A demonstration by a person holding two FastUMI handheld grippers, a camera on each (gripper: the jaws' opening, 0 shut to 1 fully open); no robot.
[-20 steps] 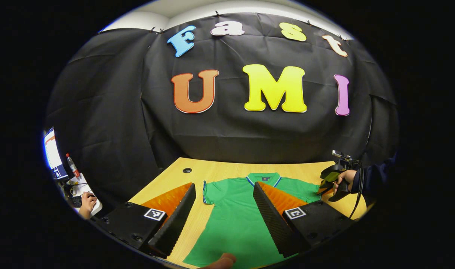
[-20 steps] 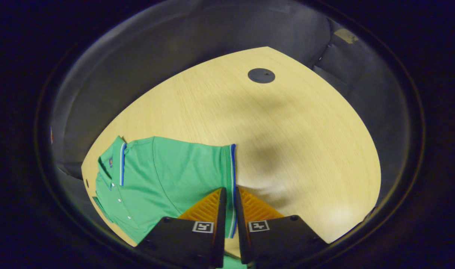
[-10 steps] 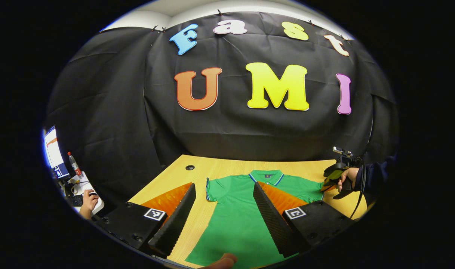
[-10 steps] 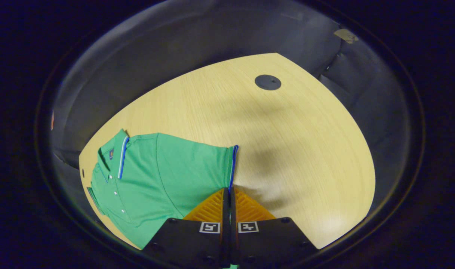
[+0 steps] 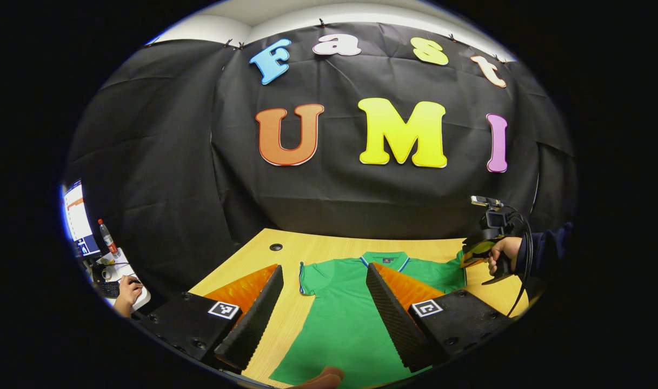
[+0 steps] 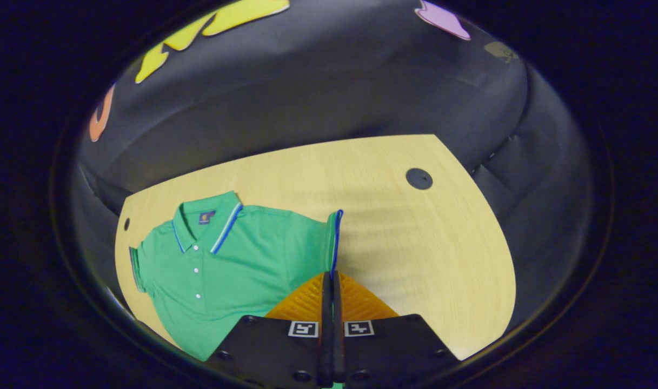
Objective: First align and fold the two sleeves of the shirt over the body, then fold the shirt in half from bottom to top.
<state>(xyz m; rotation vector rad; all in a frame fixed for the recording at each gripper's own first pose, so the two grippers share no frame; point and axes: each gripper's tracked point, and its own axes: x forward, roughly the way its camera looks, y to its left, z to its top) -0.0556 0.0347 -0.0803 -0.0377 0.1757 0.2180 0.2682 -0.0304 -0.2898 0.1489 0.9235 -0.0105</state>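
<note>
One green short-sleeved polo shirt point(image 6: 220, 270) lies flat on pale wooden table point(image 6: 426, 259). Right gripper point(image 6: 332, 278) pinches blue-edged sleeve point(image 6: 333, 240); left gripper point(image 5: 323, 302) fingers wide apart above shirt. Black cloth wall point(image 5: 361, 200) behind.

A light wooden table point(image 5: 329, 249) stands against a black cloth wall point(image 5: 161, 162). A round dark hole point(image 5: 276, 247) sits near the table's far corner. At the far left, a side desk point(image 5: 124, 270) holds a lit screen point(image 5: 75, 219), a bottle point(image 5: 106, 235) and a keyboard point(image 5: 110, 290).
</note>
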